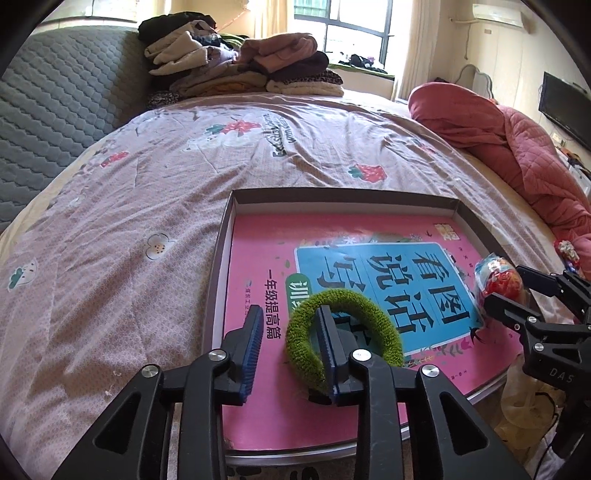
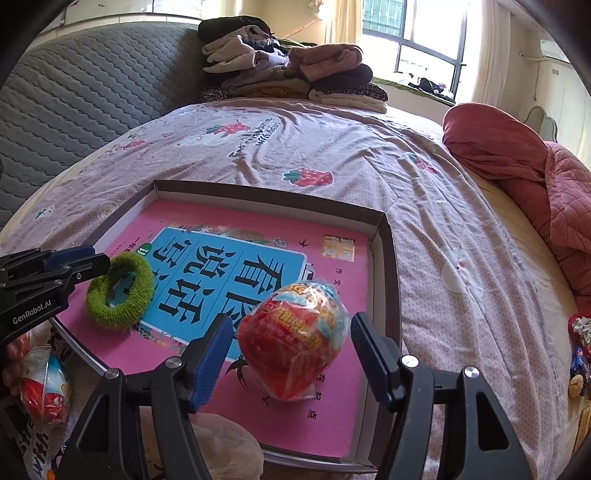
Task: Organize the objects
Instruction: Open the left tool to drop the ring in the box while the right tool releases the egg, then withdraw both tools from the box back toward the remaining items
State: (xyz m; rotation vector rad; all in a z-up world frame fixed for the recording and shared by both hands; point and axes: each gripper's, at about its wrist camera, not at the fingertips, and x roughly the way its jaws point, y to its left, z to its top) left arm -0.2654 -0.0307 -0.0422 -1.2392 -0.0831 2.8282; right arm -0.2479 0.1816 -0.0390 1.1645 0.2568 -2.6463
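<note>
A: What lies beyond the jaws?
B: A bed (image 1: pixel 155 206) with a floral sheet, folded clothes (image 1: pixel 240 62) by the window (image 1: pixel 354 29).
A: Nearer?
B: A shallow box (image 2: pixel 388 266). The left gripper (image 1: pixel 290 345) stands parted, one finger threading the green scrunchie (image 1: pixel 343 325); the right gripper (image 2: pixel 291 354) gapes around the wrapped egg toy (image 2: pixel 295 339), apart.

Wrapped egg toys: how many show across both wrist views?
2. One egg toy sits on the pink book in the box, between the right gripper fingers. A second egg toy lies outside the box, lower left. Clutter at the right edge may hide more.
</note>
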